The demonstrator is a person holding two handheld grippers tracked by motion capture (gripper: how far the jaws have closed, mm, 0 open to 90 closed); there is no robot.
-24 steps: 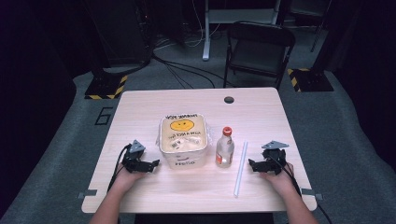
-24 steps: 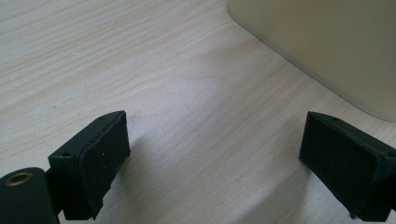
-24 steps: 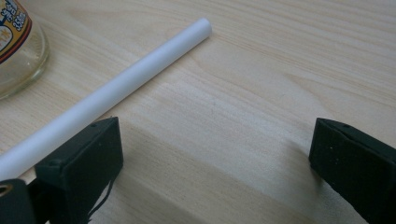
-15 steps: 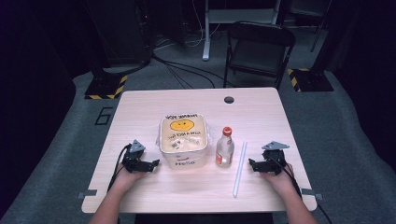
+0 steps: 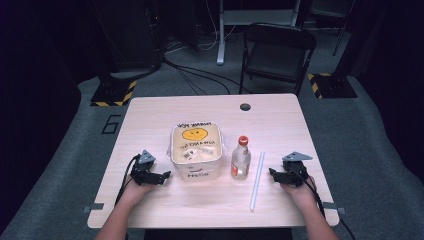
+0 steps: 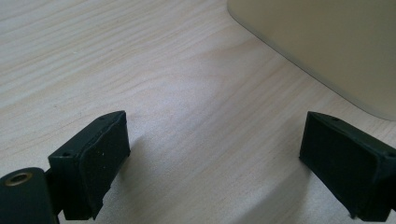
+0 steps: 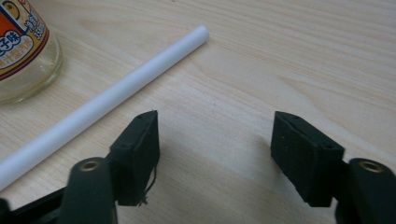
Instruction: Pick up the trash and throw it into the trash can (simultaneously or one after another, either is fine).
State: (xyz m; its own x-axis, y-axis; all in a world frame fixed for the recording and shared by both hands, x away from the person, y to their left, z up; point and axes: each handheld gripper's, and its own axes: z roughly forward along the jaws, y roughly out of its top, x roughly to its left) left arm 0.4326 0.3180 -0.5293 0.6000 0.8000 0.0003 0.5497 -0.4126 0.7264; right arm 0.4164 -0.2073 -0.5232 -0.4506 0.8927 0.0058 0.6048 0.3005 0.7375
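Note:
A cream square container (image 5: 196,148) with a yellow smiley face and writing stands at the table's middle. Right of it is a small clear bottle (image 5: 240,158) with a red cap and orange label, and a long white straw (image 5: 257,179) lies right of that. My left gripper (image 5: 162,176) rests on the table left of the container, open and empty; the container wall (image 6: 327,44) is just beyond its right jaw. My right gripper (image 5: 273,175) rests right of the straw, open with bare wood between the jaws; the straw (image 7: 107,98) and bottle base (image 7: 25,51) lie to its left.
The wooden table (image 5: 150,120) has a dark cable hole (image 5: 245,106) near its far edge. A black folding chair (image 5: 277,52) stands behind the table. Cables trail from both grippers toward the front edge.

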